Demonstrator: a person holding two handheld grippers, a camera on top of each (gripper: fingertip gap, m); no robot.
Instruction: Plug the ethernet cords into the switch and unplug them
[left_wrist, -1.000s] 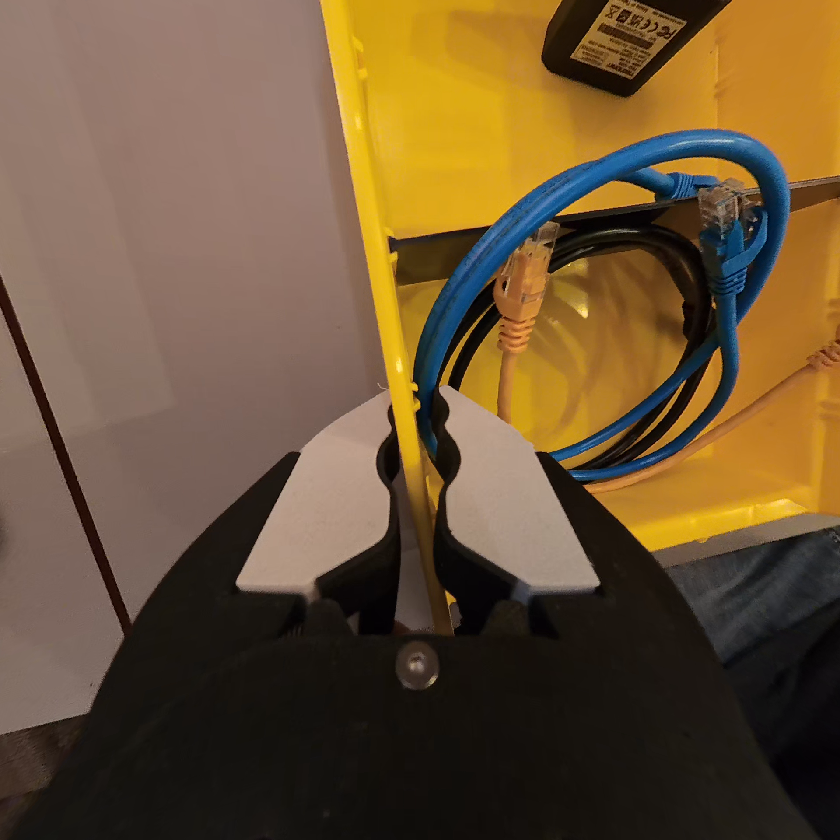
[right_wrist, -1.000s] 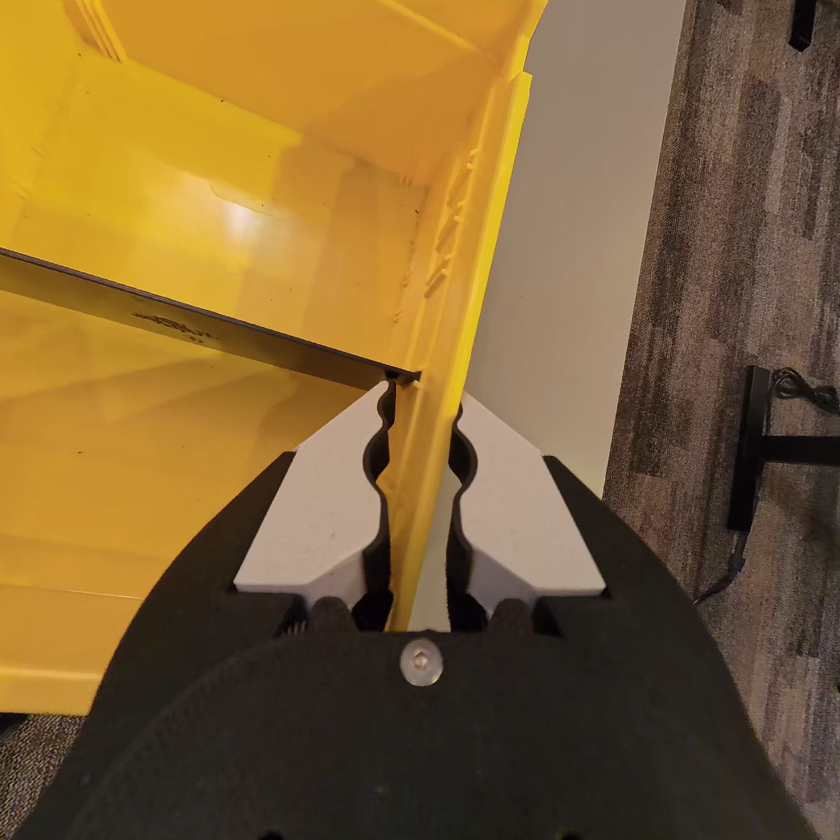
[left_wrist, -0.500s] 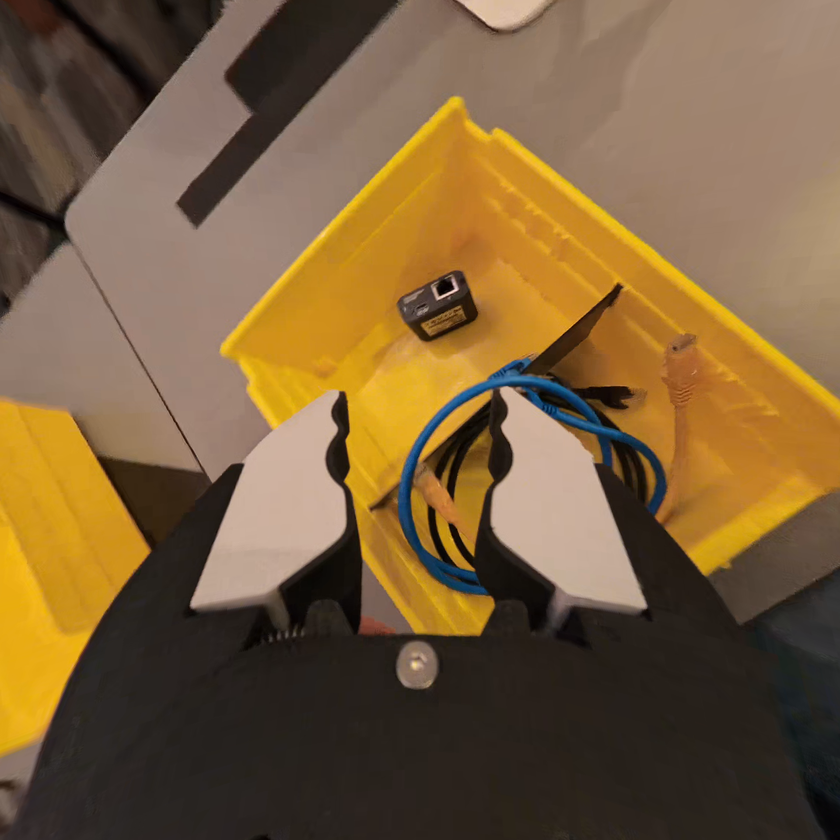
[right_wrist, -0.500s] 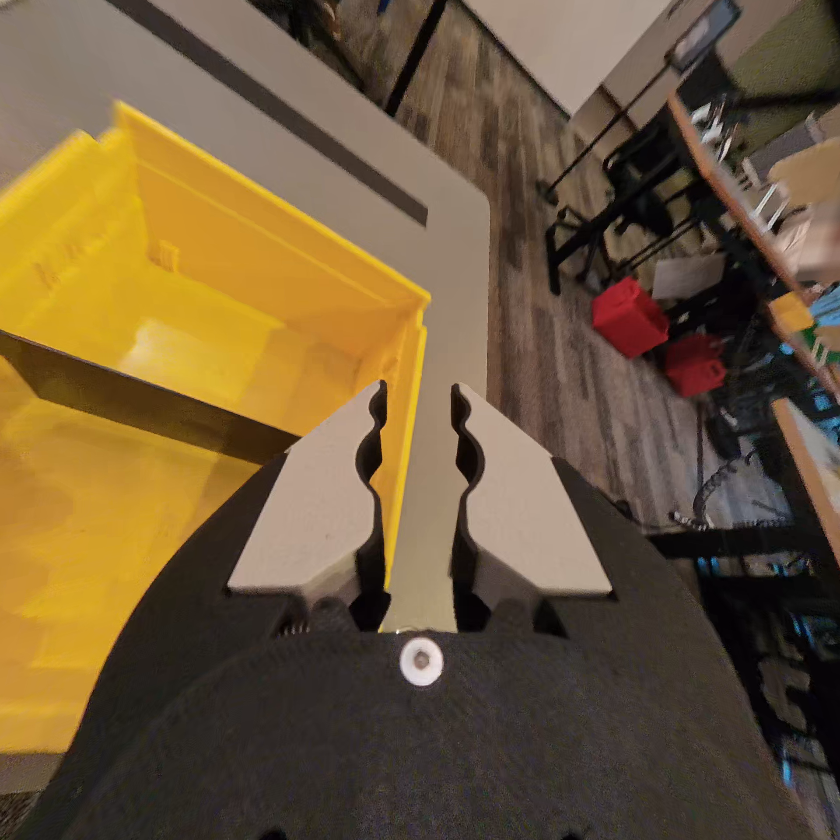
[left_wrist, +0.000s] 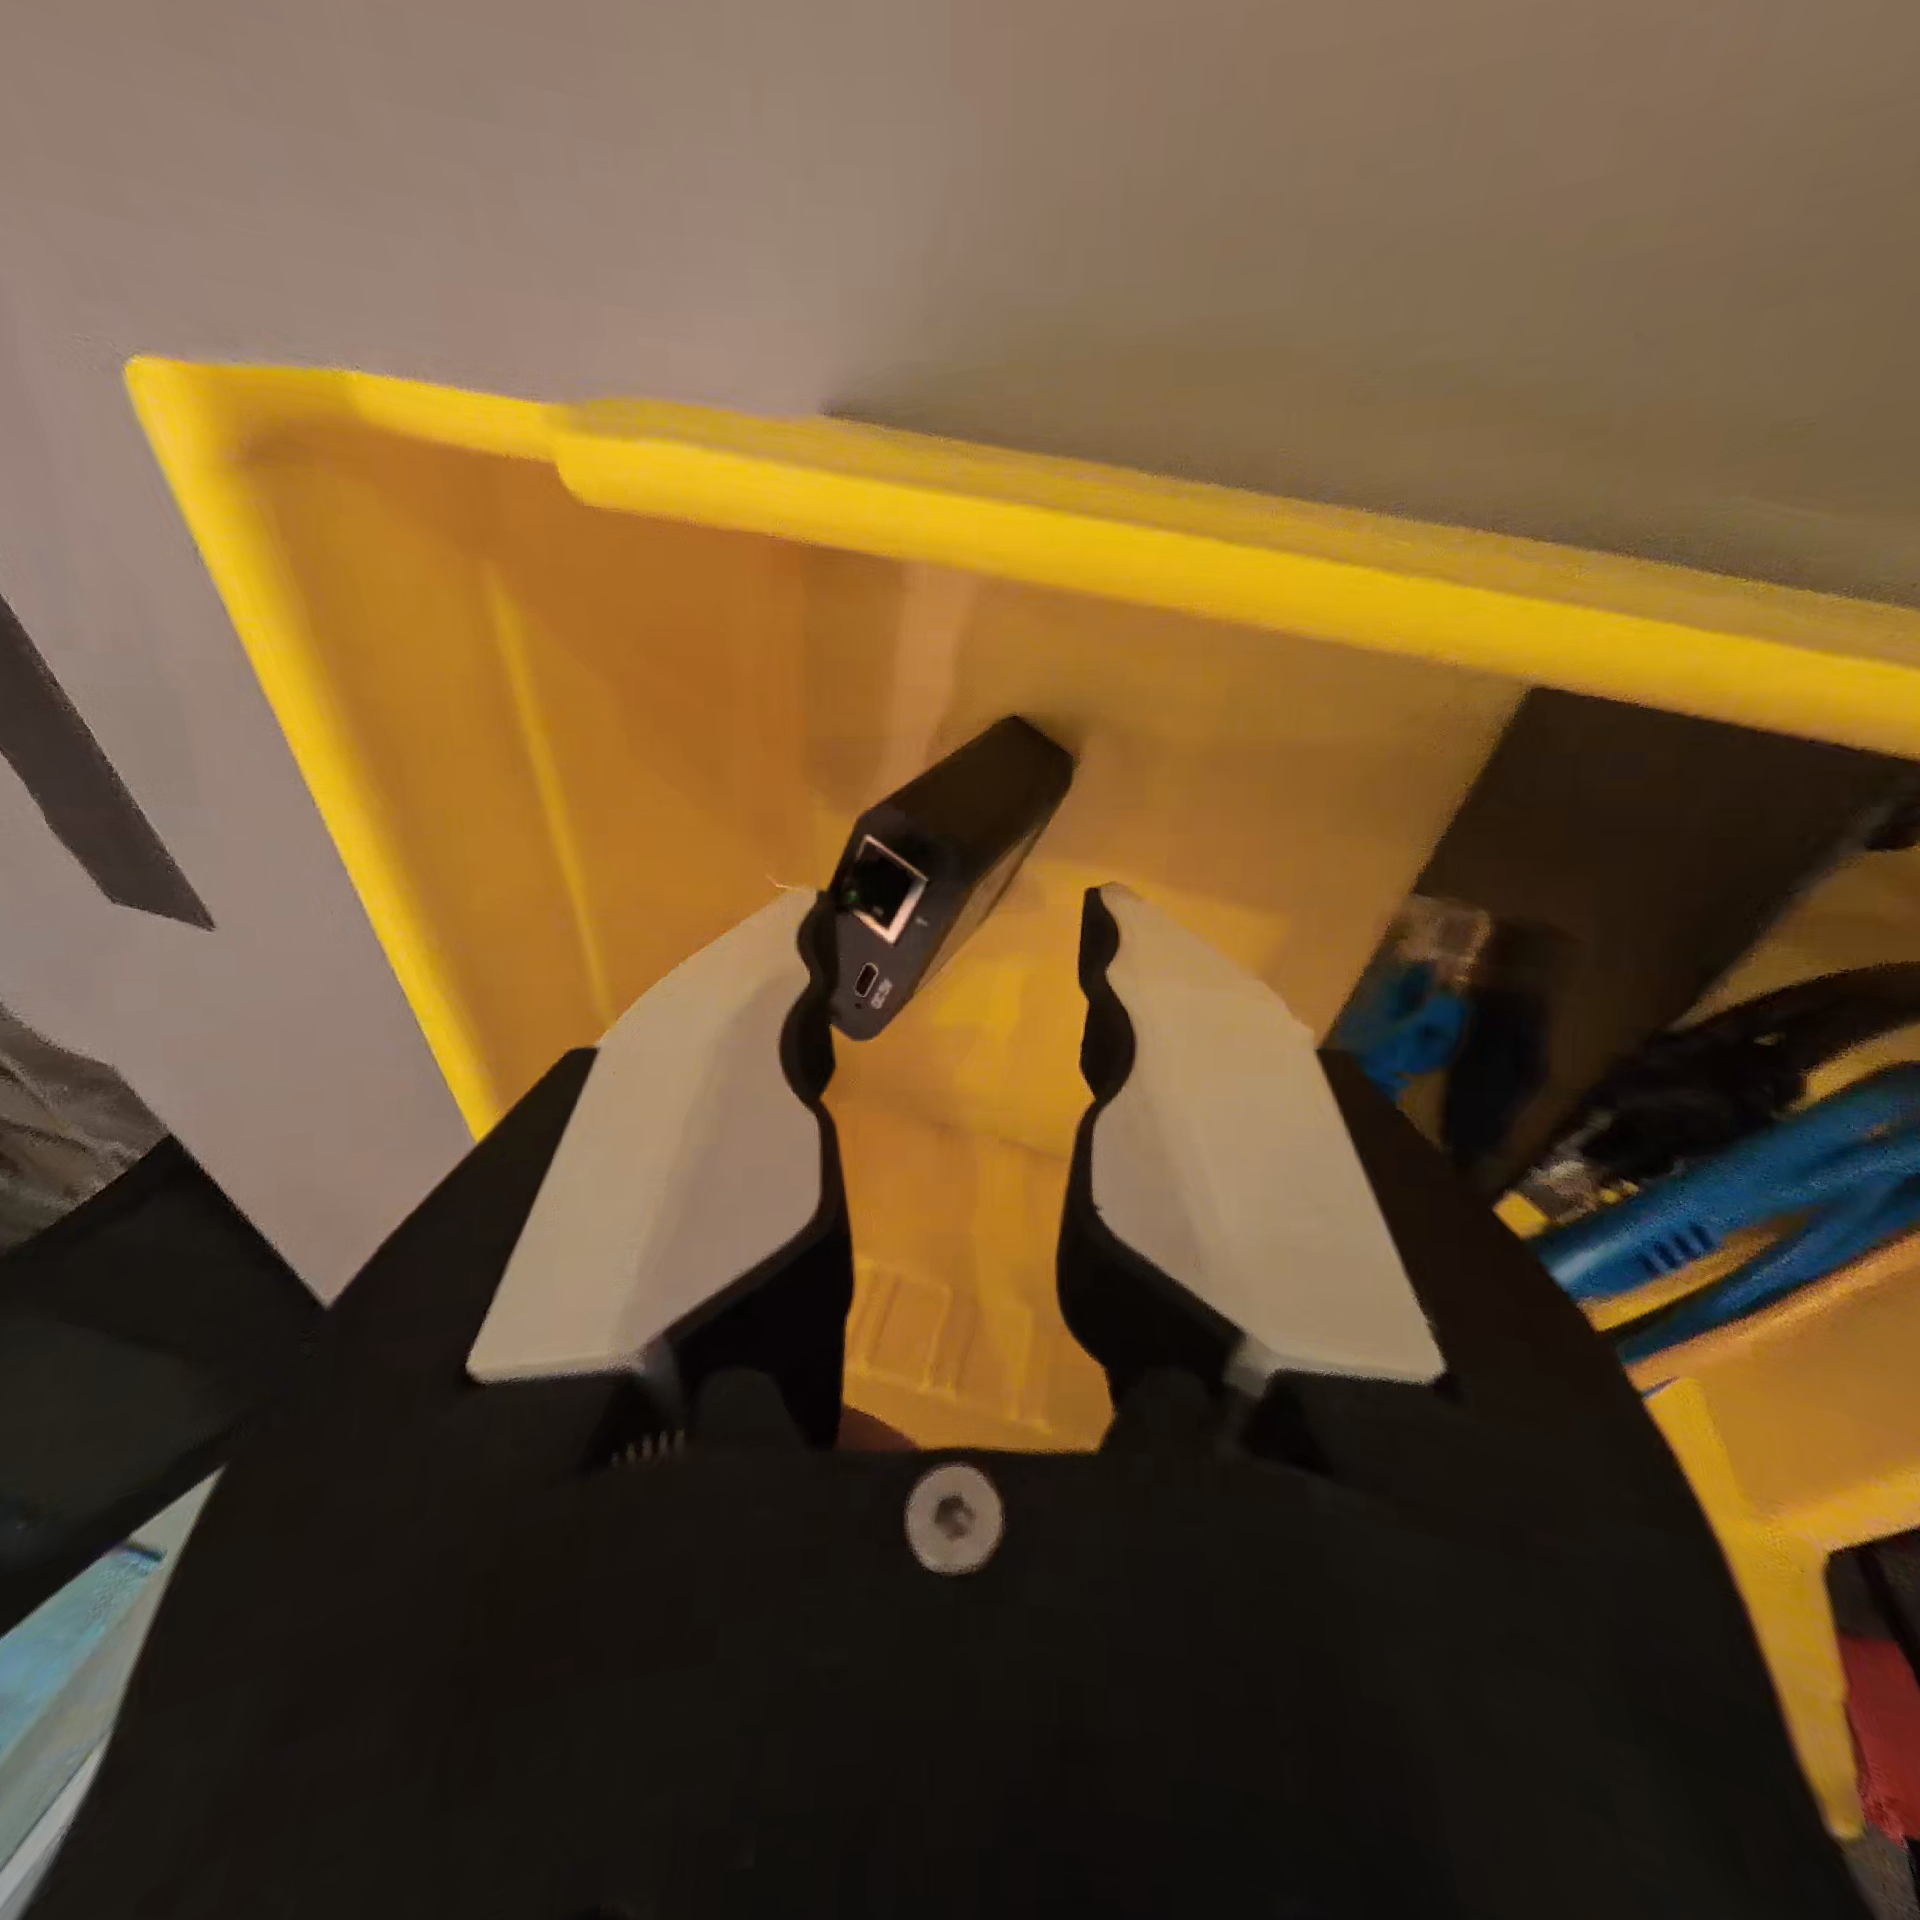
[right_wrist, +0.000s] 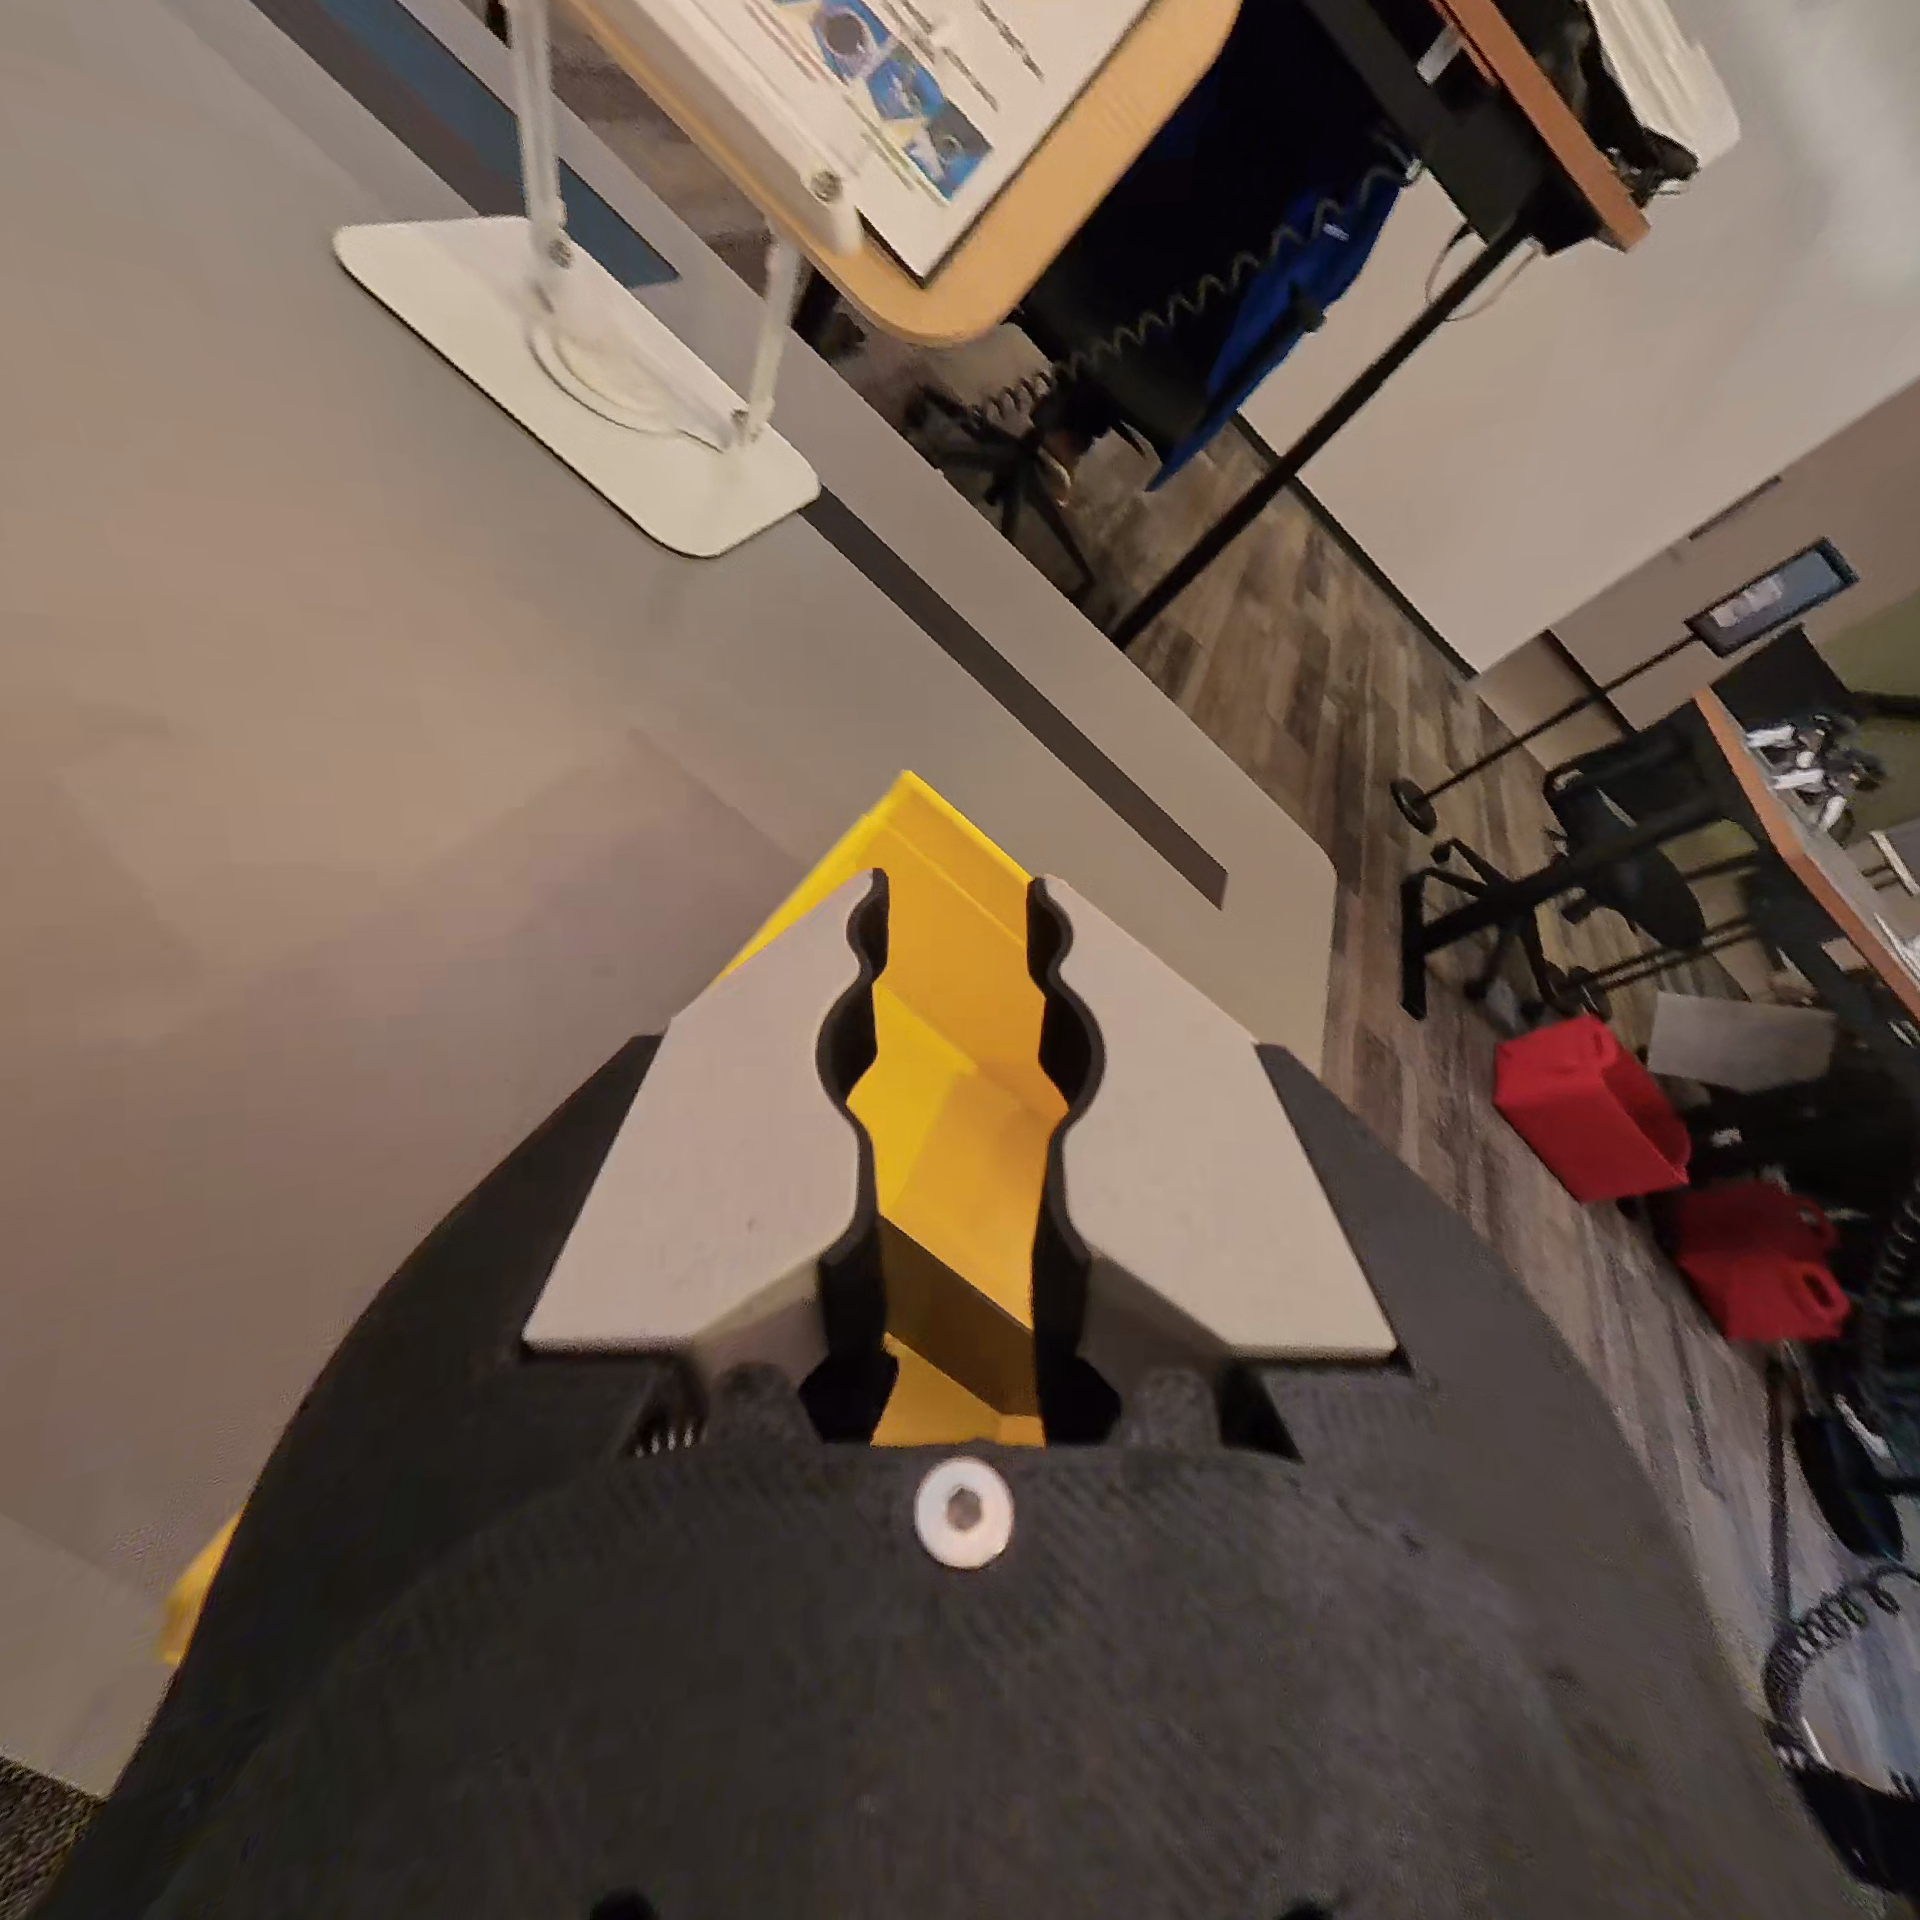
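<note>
Hovering over the yellow bin (left_wrist: 1039, 540), my left gripper (left_wrist: 945, 904) has its jaws spread apart with nothing between them. The small black switch (left_wrist: 940, 883) lies on the bin floor just past my left jaw's tip, closer to that jaw than to the right one, its port end turned toward me and its far end against the bin's far wall. Off beyond my right jaw a black divider (left_wrist: 1621, 831) crosses the bin, and behind it sit the blue ethernet cords (left_wrist: 1704, 1195) with a black cable (left_wrist: 1745, 1060); both are blurred.

My right gripper (right_wrist: 956, 883) is also released, its jaws parted and empty. Between them I see only a corner of the yellow bin (right_wrist: 961, 935) below, resting on the grey table (right_wrist: 364, 727). Ahead of these jaws stands a white stand base (right_wrist: 582, 384) on the table, and off to the right of them two red bins (right_wrist: 1590, 1122) sit on the floor.
</note>
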